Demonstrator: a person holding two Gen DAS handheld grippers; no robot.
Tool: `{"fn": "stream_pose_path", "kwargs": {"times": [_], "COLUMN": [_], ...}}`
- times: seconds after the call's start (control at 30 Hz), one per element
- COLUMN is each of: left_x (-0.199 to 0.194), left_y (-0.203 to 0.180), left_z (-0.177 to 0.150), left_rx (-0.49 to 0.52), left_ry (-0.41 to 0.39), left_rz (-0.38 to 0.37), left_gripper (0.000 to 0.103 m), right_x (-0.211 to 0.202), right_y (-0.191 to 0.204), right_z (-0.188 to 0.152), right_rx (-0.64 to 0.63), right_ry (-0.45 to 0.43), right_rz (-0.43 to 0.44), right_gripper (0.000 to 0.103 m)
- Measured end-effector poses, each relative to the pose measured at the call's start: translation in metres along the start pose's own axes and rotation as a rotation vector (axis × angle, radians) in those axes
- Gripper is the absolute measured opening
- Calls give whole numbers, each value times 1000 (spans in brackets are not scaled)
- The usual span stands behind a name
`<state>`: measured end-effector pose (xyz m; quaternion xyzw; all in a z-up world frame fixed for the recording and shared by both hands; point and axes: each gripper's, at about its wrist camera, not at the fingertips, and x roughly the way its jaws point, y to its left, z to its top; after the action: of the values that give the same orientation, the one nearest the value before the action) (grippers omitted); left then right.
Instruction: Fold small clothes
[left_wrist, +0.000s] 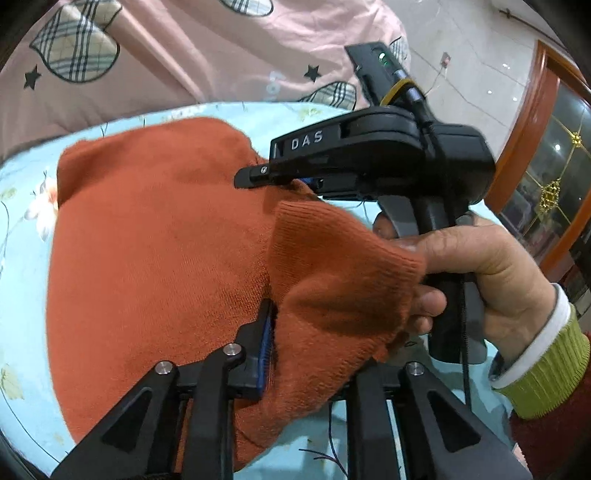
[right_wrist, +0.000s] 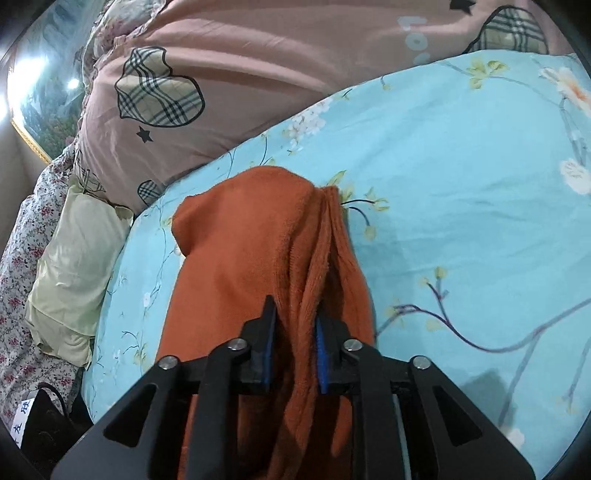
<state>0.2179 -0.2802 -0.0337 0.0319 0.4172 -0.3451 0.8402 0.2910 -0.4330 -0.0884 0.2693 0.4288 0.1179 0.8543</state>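
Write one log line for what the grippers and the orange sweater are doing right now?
step: folding | left gripper: shut on sweater | right gripper: shut on sweater | surface: blue sheet

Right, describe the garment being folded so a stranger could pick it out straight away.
Start from the bed's light blue floral sheet, in front of the pink duvet with plaid hearts. On that sheet lies a small rust-orange knit sweater, its edges between the fingers of the left gripper and the right gripper. It is the only plain, solid-coloured fabric among the patterned bedding.
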Motion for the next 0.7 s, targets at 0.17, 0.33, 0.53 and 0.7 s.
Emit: {"fn": "stream_pose_path", "kwargs": {"times": [0.17,0.33,0.53,0.7], "left_x": [-13,-50,-77,-55], "left_y": [3,19,77,141], "left_z": [-6,-27,-36,-27], "left_rx": [-7,-43,-181,-355], "left_ry": [4,-6,-35,7], "left_rz": [-52,-91,-7,-31], "left_gripper": [46,56,77,78], "right_x": [-29,-34,-11,-1], "right_y": [4,15,3,-15], "right_z": [-9,-24,-33,-23], "right_rx": [-12,-78,-85,9], "right_ry": [-30,19,97,89], "right_rz": [-16,-4,-44,55], "right_gripper": [75,88,88,88]}}
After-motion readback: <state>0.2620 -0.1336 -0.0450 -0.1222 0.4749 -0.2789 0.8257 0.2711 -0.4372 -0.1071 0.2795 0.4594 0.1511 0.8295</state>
